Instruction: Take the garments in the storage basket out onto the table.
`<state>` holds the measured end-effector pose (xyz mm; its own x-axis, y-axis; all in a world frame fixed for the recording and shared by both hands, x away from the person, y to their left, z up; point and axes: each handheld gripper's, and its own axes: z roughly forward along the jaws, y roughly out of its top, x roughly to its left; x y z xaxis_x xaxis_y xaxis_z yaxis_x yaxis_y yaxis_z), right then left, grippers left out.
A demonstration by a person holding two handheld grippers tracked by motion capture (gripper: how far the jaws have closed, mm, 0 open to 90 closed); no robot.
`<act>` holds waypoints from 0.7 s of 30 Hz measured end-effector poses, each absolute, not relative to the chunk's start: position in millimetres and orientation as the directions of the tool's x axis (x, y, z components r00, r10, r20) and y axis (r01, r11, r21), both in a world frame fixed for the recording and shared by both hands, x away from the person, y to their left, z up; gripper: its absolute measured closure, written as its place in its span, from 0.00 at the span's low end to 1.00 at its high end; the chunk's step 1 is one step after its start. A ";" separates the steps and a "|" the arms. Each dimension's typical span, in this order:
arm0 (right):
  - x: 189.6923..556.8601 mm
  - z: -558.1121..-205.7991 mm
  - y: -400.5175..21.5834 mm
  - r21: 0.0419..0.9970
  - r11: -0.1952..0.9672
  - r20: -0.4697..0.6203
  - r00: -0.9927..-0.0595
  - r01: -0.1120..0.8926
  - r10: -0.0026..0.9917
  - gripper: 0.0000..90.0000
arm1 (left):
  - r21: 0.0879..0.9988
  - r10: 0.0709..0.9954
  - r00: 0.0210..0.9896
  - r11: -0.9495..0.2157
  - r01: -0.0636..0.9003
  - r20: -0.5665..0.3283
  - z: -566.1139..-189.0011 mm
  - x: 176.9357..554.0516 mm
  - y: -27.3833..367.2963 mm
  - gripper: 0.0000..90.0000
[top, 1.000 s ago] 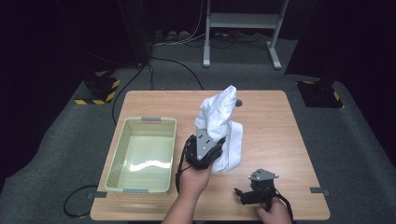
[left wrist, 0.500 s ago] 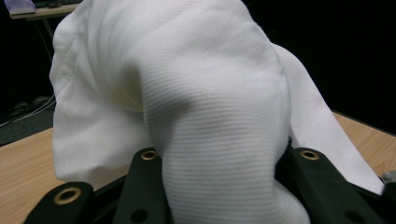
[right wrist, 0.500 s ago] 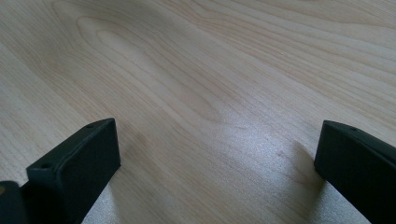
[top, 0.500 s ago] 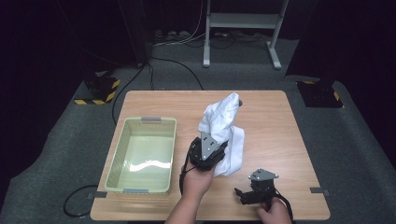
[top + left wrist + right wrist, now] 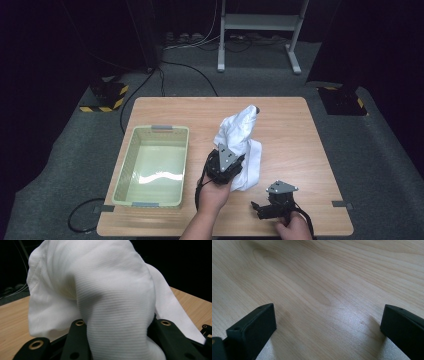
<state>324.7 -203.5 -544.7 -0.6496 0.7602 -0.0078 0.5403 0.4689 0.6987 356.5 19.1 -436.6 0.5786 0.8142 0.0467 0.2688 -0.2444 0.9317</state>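
Work in hand: white cloth [image 5: 239, 145] handled at the wooden table [image 5: 300, 130]; judged bound for the pale green basket [image 5: 152, 167].
Left gripper [image 5: 226, 166]: jaws pinched on a fold of the cloth; in the left gripper view the fabric [image 5: 112, 302] bulges up between the two black jaws.
Right gripper [image 5: 272, 202]: jaws spread wide over bare wood, nothing between them; parked near the table's front edge.
Cloth position: mid-table, bunched, peak raised towards the far side, lower end at the left gripper.
Key relation: basket lies just to the left of the held cloth, long axis running near to far; left hand is the nearer one.
View difference: high view gives basket and cloth spacing; left gripper view gives the grip itself.
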 end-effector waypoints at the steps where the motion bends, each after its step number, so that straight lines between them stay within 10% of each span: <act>1: 324.8 -544.7 -203.5 0.699 0.469 -0.008 -0.650 0.540 0.760 0.00 | 0.929 0.815 0.577 -0.246 0.276 0.045 -440.5 357.4 18.0 0.70; 21: 324.8 -544.7 -203.5 0.699 0.468 -0.007 -0.650 0.540 0.760 0.00 | 0.893 0.814 0.579 -0.293 0.342 0.045 -474.5 365.2 8.4 0.70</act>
